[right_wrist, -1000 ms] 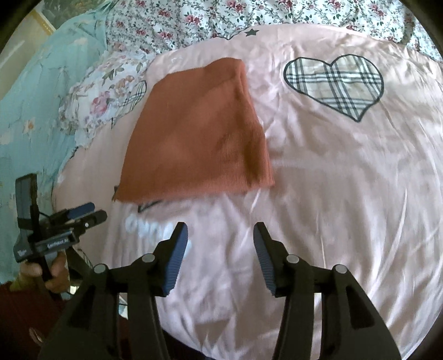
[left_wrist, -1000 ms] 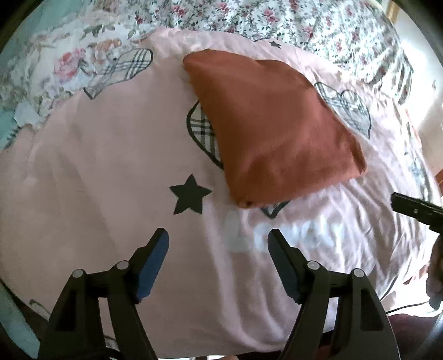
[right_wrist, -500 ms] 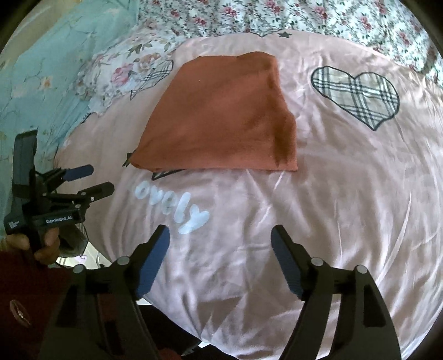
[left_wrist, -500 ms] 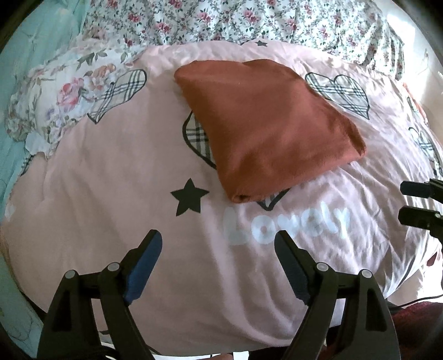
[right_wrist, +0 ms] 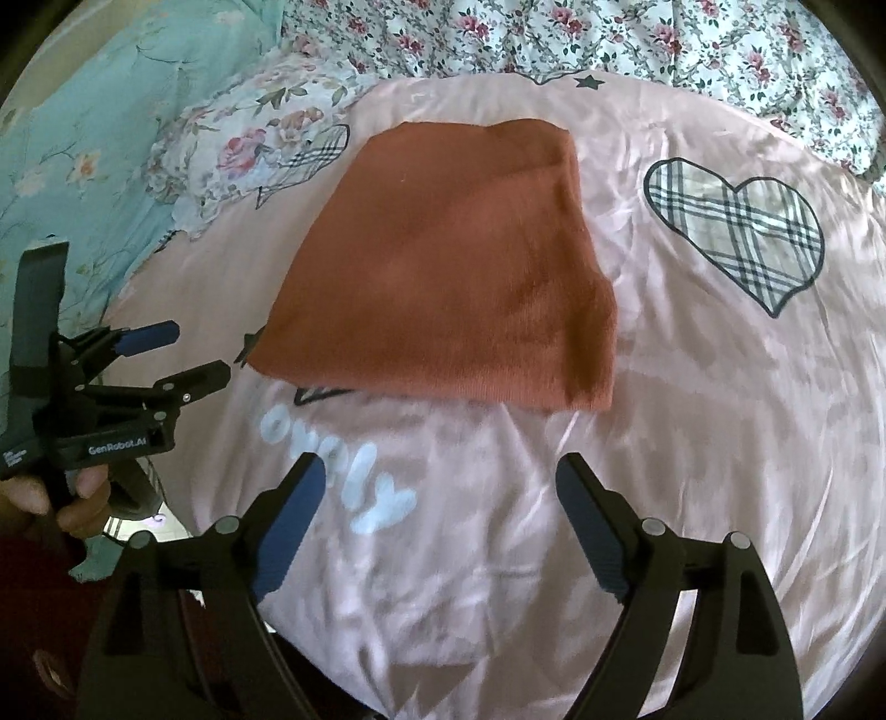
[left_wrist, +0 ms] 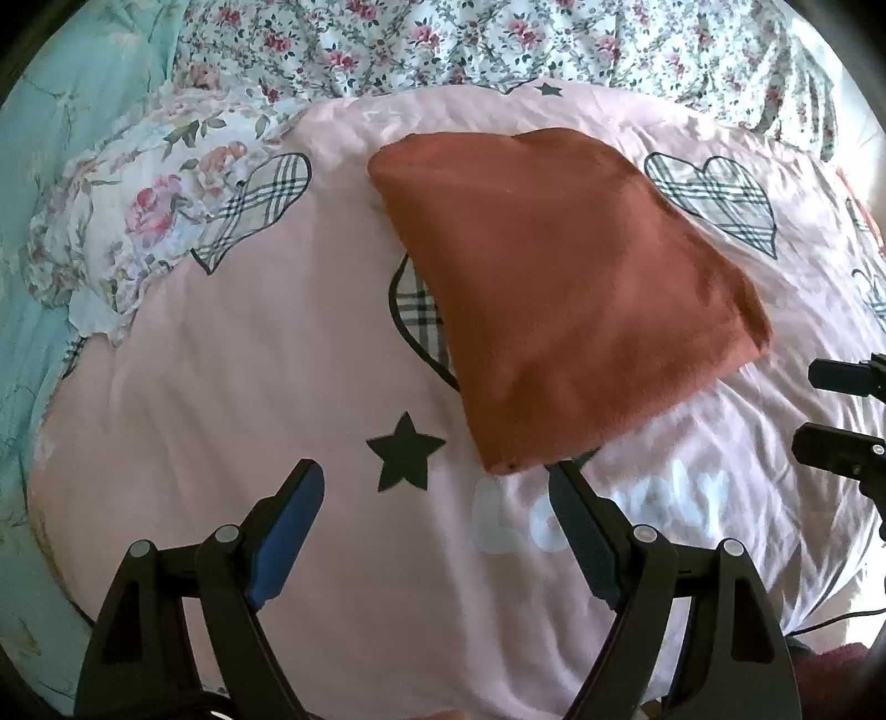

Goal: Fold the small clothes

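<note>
Underneath everything, a white sheet with little pink flowers (left_wrist: 554, 44) at the far end and a light blue-green cover (left_wrist: 55, 111) on the left side.

On top, a big pink blanket (left_wrist: 221, 387), spread wide and a bit wrinkly.

In the middle of the pink blanket, toward the far end, the red-brown cloth (left_wrist: 565, 299). Folded up, lying flat. Touched by nothing. Covering part of one drawn heart.

Near the left edge of the blanket, a rumpled cloth with big roses (left_wrist: 138, 221).

Close to the camera, the left gripper (left_wrist: 433, 466), up above the blanket on the near side of the folded cloth. Jaws far apart, holding nothing. Blue pads on the inside of the fingers. Seen again from the right wrist camera at the far left (right_wrist: 194, 351), held by a hand (right_wrist: 33, 493).

On the other side, the right gripper (right_wrist: 441, 459), also up over the blanket, near the closest edge of the folded cloth but not touching it. Jaws going wider right now, with nothing between them. Just its two dark tips poking in at the right edge of the left wrist camera (left_wrist: 808, 404).

To the right of the cloth, a checked heart (right_wrist: 736, 232) drawn on the blanket.

In front of the cloth, a blurry white word (right_wrist: 343, 476).

Just left of the cloth's near corner, a small black star (left_wrist: 406, 451).
</note>
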The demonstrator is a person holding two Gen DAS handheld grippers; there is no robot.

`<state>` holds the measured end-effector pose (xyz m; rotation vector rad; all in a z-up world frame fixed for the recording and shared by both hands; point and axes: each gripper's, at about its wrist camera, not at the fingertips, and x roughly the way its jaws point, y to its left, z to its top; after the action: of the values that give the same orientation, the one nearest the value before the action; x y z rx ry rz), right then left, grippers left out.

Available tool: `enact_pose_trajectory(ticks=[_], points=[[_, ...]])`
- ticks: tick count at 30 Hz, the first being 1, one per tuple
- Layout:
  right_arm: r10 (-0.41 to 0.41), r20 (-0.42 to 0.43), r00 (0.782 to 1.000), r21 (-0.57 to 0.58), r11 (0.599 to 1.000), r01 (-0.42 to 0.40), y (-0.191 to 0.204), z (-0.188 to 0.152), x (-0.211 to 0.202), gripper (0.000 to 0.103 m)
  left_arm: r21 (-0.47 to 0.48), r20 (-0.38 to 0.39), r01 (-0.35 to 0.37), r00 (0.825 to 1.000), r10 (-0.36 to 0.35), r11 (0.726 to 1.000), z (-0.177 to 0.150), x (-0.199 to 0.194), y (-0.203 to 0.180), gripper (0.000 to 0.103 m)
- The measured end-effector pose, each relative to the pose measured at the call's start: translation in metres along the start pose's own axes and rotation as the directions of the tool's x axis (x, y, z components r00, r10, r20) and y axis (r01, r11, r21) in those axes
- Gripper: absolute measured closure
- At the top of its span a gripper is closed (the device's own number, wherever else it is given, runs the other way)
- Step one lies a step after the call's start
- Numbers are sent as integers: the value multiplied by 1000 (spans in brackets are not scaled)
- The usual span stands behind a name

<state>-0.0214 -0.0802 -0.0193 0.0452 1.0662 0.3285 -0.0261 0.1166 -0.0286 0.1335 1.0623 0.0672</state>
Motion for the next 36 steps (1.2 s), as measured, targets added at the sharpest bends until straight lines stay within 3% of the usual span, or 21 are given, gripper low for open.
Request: enact_pose_trajectory(ticks=[24,36], points=[[33,13,999,-37,999,-33,1,62,18,17,-38,19,-10,1000,11,999,47,4,-6,19],[32,6,999,-52,998,-32,-7,76,22,17,-56,4,5,1000,-5,998,59,15,-14,18]])
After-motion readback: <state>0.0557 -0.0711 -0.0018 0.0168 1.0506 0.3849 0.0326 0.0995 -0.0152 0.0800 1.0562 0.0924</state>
